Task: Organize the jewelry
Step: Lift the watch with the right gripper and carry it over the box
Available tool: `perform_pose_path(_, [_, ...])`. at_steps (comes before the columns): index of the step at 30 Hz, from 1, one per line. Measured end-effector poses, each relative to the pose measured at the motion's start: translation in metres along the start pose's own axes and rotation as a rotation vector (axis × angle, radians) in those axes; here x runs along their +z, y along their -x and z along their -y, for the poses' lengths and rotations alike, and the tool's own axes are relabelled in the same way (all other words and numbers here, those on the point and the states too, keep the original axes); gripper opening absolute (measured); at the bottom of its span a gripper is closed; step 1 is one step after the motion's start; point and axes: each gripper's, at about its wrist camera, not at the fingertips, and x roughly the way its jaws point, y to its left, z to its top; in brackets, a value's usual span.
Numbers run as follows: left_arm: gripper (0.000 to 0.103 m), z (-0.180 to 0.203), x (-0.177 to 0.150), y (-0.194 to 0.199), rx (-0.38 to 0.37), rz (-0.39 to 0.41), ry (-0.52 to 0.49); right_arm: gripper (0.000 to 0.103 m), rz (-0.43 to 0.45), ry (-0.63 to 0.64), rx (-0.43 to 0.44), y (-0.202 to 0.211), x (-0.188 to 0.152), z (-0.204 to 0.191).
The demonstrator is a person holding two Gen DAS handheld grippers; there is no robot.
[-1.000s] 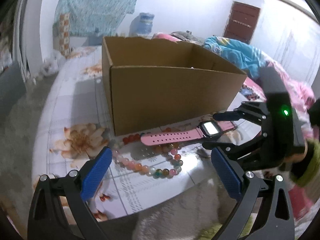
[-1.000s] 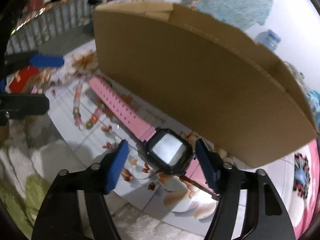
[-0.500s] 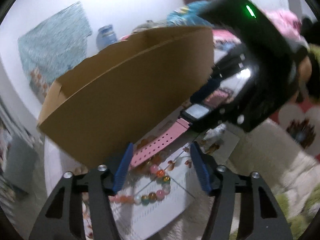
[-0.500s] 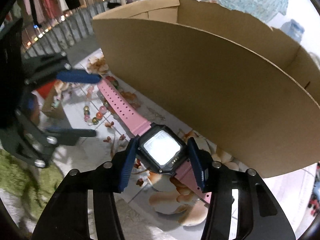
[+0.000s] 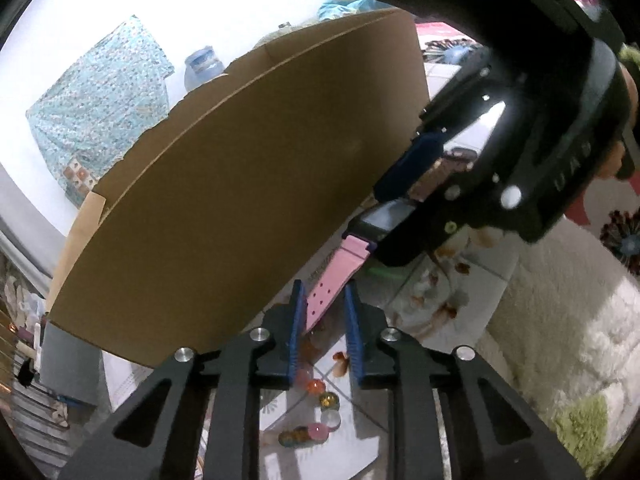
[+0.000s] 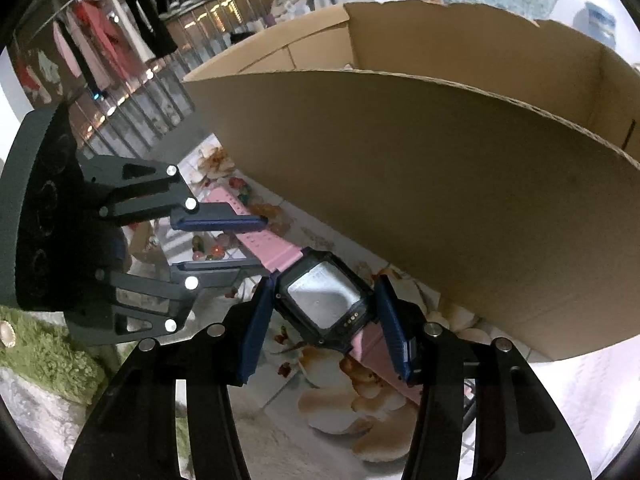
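Observation:
A pink watch [image 6: 324, 300] with a black square case lies on the floral cloth in front of a cardboard box [image 6: 440, 200]. My right gripper [image 6: 324, 312] is shut on the case, one blue pad on each side. My left gripper [image 5: 324, 312] points down at the strap [image 5: 326, 296]; its jaws are closing and the pads meet the strap's two edges. The right wrist view shows the left gripper [image 6: 260, 242] astride the strap [image 6: 260, 240]. In the left wrist view the right gripper [image 5: 384, 220] covers most of the case. A bracelet of coloured beads [image 5: 320, 400] lies under the left gripper.
The tall side of the box [image 5: 240, 200] rises right behind the watch, with its top open. A white fluffy rug [image 5: 560, 320] with green patches borders the cloth on the near side. Clothes hang on a rack [image 6: 100, 52] in the background.
The left gripper has swung in over the strap, rolled, and drawn its jaws from wide apart to the strap's width. The right gripper has shut on the watch case.

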Motion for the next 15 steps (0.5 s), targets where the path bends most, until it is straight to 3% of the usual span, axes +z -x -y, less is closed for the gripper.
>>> perform_pose_path(5, [0.009,0.000,0.003,-0.005,0.006,0.015,-0.025,0.050,0.045,-0.028,-0.051,0.010,-0.009,0.001])
perform_pose_path(7, [0.008,0.000,0.005,-0.005,0.011,0.021,-0.035,0.055,0.061,-0.026,-0.109,0.022,-0.020,-0.006])
perform_pose_path(15, [0.007,0.000,0.003,-0.005,0.000,0.038,-0.044,0.051,0.070,0.058,-0.373,0.060,-0.048,-0.018])
